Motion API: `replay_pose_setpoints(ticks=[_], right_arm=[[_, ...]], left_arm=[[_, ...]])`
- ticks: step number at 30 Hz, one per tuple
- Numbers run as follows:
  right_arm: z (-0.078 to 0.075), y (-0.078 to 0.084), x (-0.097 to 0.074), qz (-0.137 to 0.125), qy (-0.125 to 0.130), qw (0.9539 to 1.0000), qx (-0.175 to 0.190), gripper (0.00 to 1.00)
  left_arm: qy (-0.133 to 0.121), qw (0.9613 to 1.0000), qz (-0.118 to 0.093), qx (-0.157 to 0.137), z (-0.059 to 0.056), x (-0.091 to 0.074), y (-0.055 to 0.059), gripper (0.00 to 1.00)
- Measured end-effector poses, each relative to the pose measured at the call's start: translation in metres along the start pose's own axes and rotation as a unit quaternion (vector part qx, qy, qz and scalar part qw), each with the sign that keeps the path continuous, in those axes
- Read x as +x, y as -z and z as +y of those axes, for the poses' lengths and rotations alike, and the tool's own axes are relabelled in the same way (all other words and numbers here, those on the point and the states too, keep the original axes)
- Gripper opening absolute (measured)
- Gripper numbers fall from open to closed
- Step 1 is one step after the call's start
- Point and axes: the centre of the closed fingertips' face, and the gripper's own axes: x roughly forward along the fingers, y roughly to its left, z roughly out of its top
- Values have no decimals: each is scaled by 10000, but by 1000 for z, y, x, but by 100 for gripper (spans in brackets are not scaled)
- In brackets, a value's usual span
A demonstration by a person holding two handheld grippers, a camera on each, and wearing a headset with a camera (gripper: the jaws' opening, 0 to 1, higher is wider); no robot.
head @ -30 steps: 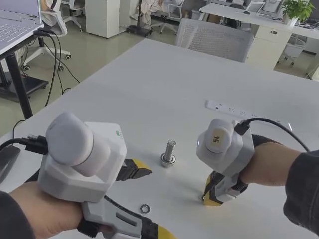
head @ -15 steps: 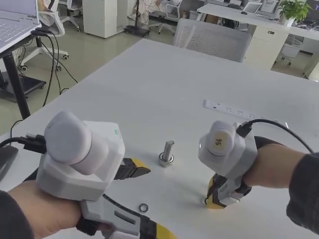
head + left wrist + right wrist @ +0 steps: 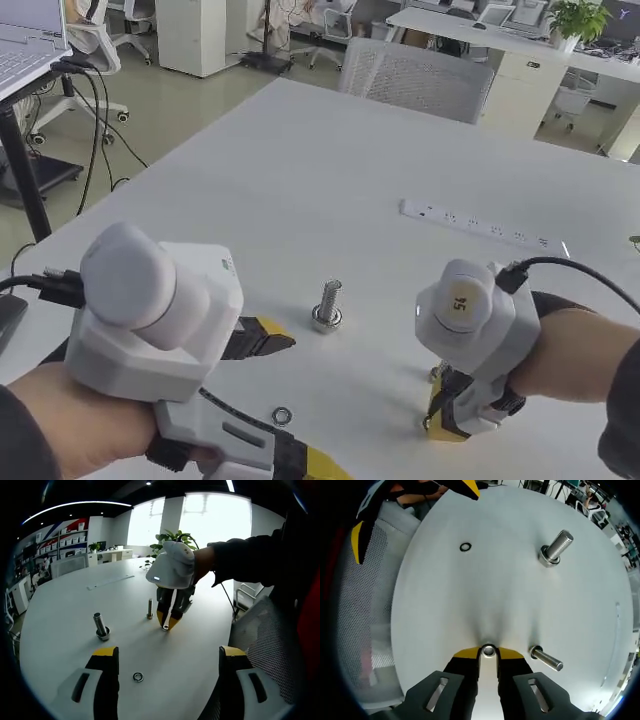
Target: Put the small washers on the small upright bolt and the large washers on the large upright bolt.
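Note:
The large bolt (image 3: 327, 305) (image 3: 101, 626) (image 3: 555, 547) stands upright mid-table with washers around its foot. The small bolt (image 3: 546, 659) (image 3: 150, 608) stands just beside my right gripper's tips; in the head view it (image 3: 437, 372) is mostly hidden behind that gripper. My right gripper (image 3: 443, 428) (image 3: 488, 653) (image 3: 166, 625) points down at the table, shut on a small washer (image 3: 489, 650) (image 3: 165, 627). A loose washer (image 3: 282, 414) (image 3: 138, 677) (image 3: 465, 546) lies flat between the jaws of my left gripper (image 3: 290, 400) (image 3: 168, 652), which is open and holds nothing.
A white power strip (image 3: 480, 222) lies on the white table (image 3: 300, 170) beyond the bolts. A mesh chair (image 3: 425, 78) stands at the far edge. The table's near edge runs close under both hands.
My right gripper has shifted a little toward me and to the right, still shut on the washer. The left gripper has barely moved. The head camera has drifted slightly.

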Motion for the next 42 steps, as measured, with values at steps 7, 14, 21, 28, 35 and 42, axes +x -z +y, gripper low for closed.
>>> replay_pose_setpoints(ticks=[7,14,21,28,35,42], right_arm=[[4,13,-3,15,13,9999,104,14],[5,26,-9,68,19,9997,219,14],[2,32,-22,69,76,9994,326,14],[-4,34,-35,56,138,9993,355,14],[-9,29,-49,44,214,9994,250,14],[-21,19,-69,-8,400,9991,122,14]], left_arm=[[-3,10000,0,9,0,0,0,82],[4,10000,7,17,0,0,0,82],[18,10000,1,18,0,-1,0,82],[23,10000,6,24,0,-2,0,82],[28,10000,26,27,0,-1,1,82],[31,10000,25,26,-1,0,1,82]])
